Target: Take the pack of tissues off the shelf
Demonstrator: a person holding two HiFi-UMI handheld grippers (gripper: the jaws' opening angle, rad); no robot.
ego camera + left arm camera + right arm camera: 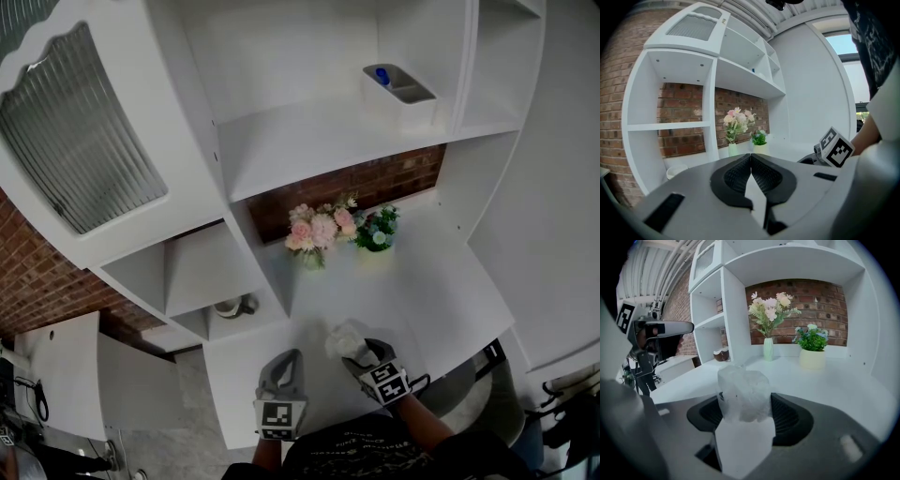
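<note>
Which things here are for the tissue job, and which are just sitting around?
For the job:
pack of tissues, clamped in the right gripper
white shelf unit

Just sitting around:
pink flowers
green plant
small bowl in a cubby
bin on the upper shelf
left gripper, shut on nothing

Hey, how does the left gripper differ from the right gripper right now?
The left gripper has its jaws together with nothing between them, while the right gripper is clamped on the pack of tissues. In the head view the left gripper points straight ahead, whereas the right gripper angles in toward the left one. Both are held over the white counter.
</note>
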